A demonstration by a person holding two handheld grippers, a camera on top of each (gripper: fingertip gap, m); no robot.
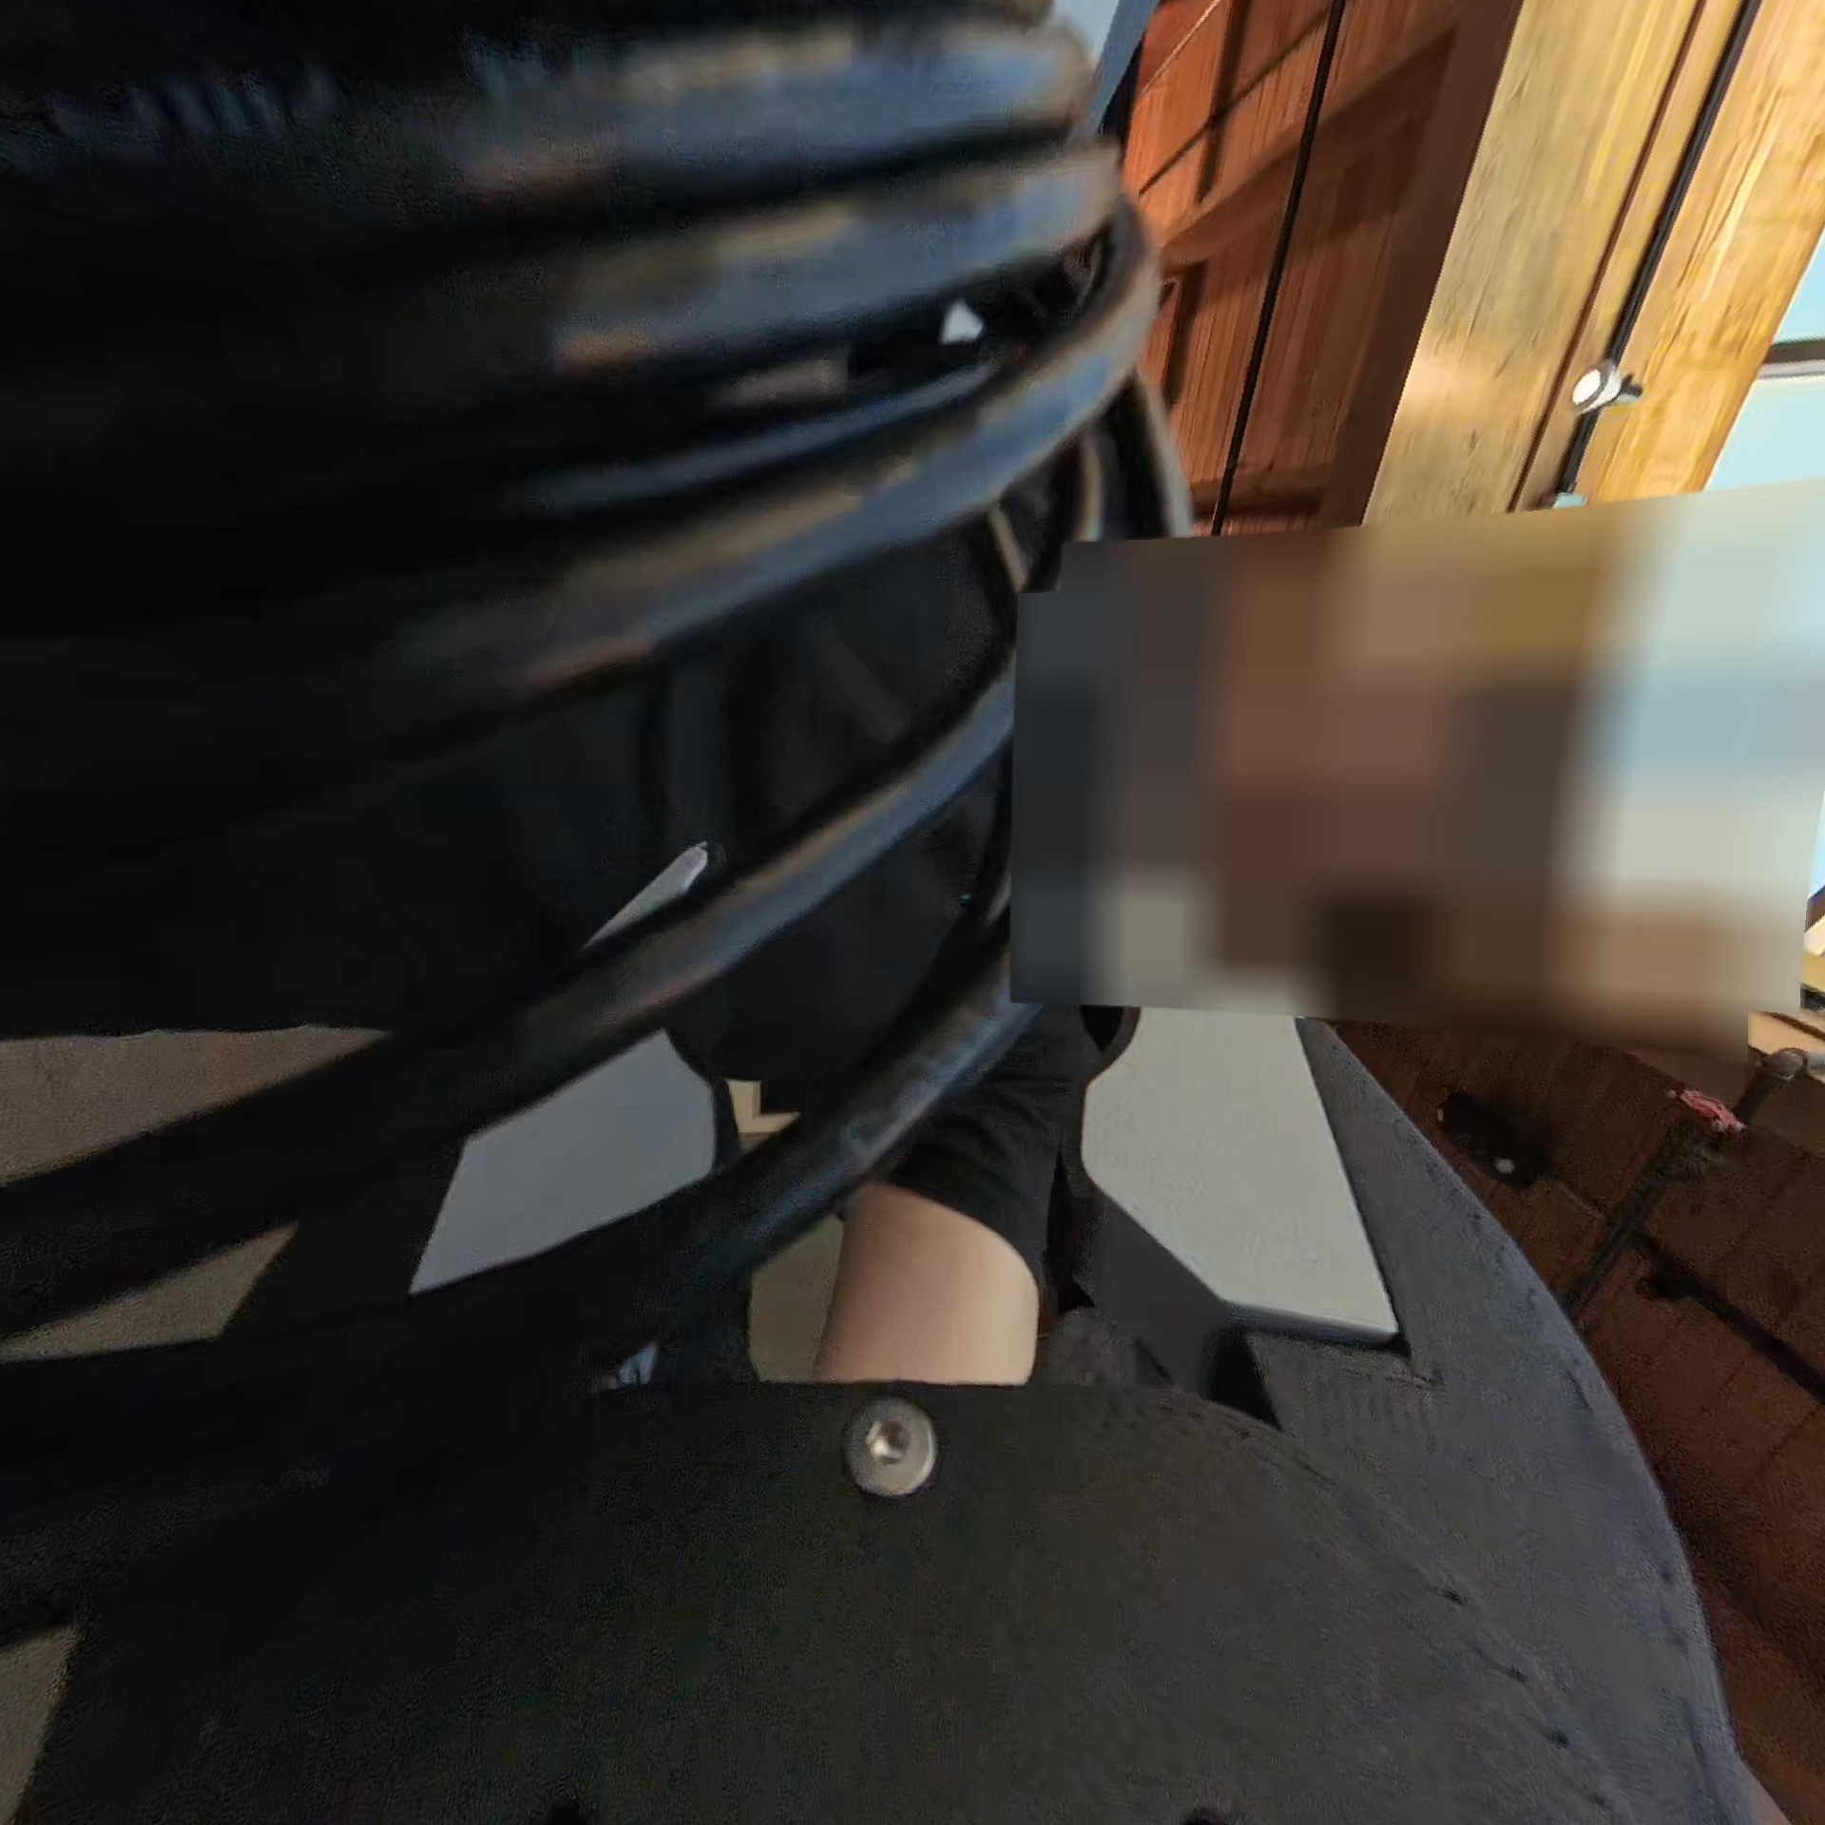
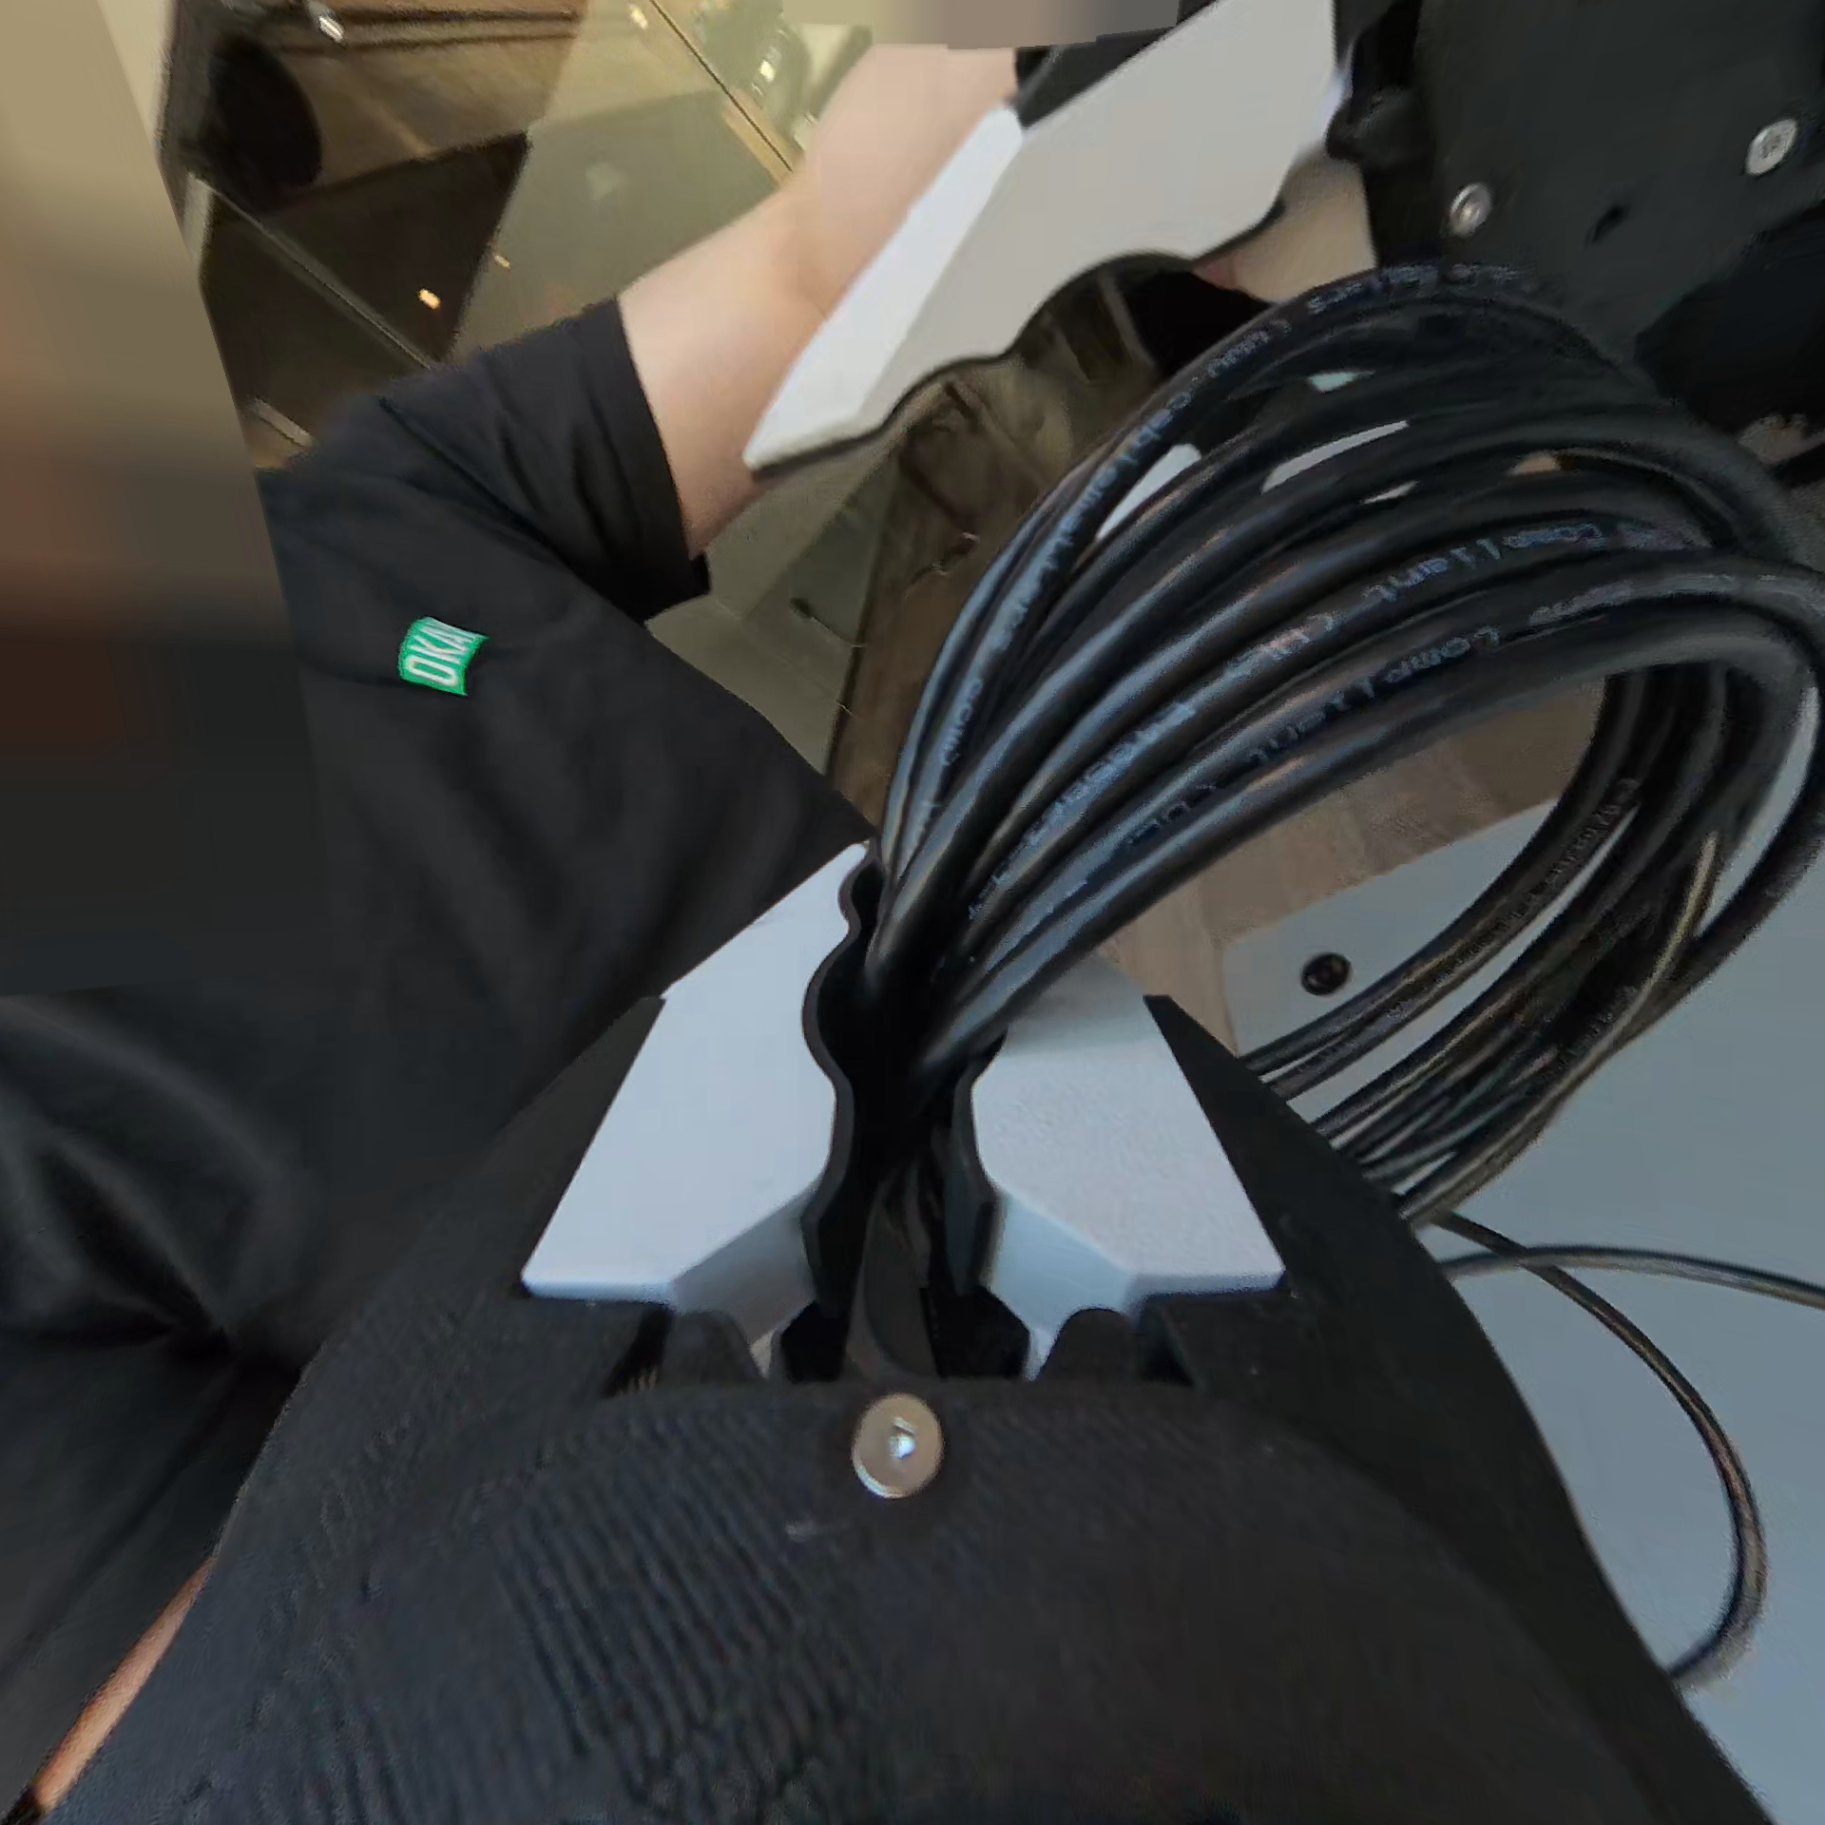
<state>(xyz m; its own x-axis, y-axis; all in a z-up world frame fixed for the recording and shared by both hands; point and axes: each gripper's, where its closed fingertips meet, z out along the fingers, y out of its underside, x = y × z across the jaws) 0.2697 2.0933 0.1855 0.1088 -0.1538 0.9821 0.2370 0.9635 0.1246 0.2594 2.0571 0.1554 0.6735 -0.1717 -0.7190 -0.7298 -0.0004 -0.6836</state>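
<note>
Right gripper [image 2: 913, 1116] clamped on black cable coil [image 2: 1333, 711] at frame centre, keeping loops bundled above white table [image 2: 1629, 1136]. Left gripper [image 1: 889, 1136] jammed against coil [image 1: 593, 494]; jaw state unclear, probably steadying it. Person's sleeve [image 2: 474, 612] beyond, upper left.

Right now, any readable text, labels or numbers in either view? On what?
Tag, green, on the black sleeve: white letters, legible, but I don't quote writing.
Cable coil, clamped in the right gripper: pale print repeated along the jacket, mostly blurred, not quoted.
Left wrist view: no writing seen; the coil there is motion-blurred.
</note>
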